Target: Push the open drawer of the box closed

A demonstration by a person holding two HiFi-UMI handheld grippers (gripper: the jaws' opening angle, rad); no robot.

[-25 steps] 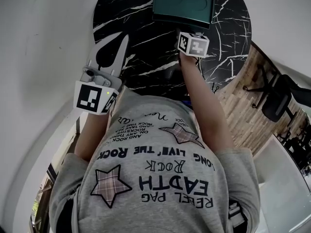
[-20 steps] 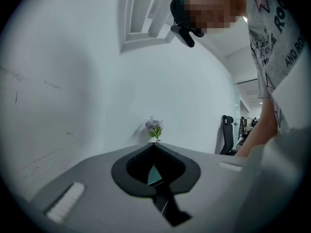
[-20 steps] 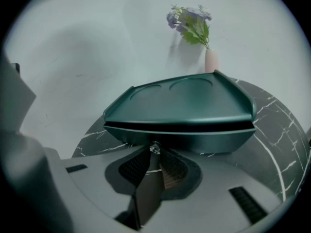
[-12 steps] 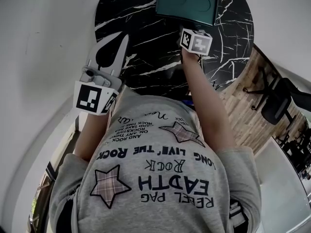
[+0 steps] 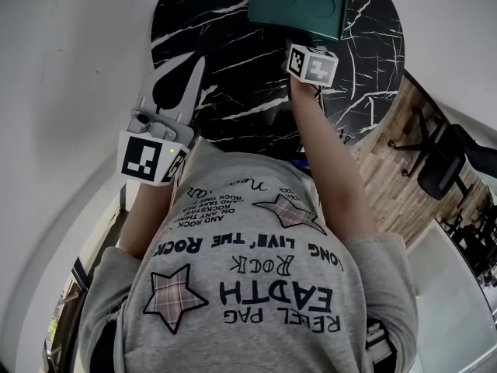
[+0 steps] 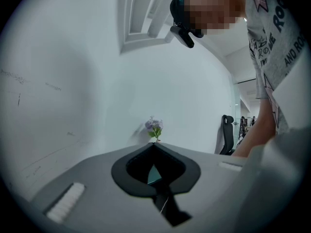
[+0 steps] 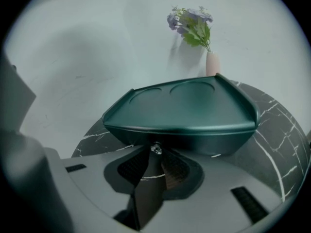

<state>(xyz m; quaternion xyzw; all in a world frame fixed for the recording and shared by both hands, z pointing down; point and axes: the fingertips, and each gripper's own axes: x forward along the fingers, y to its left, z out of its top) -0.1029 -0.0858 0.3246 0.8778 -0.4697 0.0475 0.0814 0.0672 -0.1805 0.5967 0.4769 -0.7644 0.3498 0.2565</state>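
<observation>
A dark green box (image 5: 297,5) with a lid bearing two round recesses stands at the far side of the round black marble table (image 5: 233,68). In the right gripper view the box (image 7: 184,106) fills the middle, its drawer front tucked under the lid's rim. A small shiny knob (image 7: 155,148) sits on that front. My right gripper (image 7: 155,152) has its tips closed on the knob. In the head view its marker cube (image 5: 312,63) hides the jaws just before the box. My left gripper (image 5: 198,61) hovers shut and empty over the table's left side, far from the box.
A slim vase of purple flowers (image 7: 210,62) stands behind the box near the white wall. Right of the table are a wood-pattern floor (image 5: 396,169) and an office chair (image 5: 439,162). The person's grey printed shirt fills the lower head view.
In the head view the right gripper's cube and the box have shifted slightly up and to the right. The left gripper has stayed where it was.
</observation>
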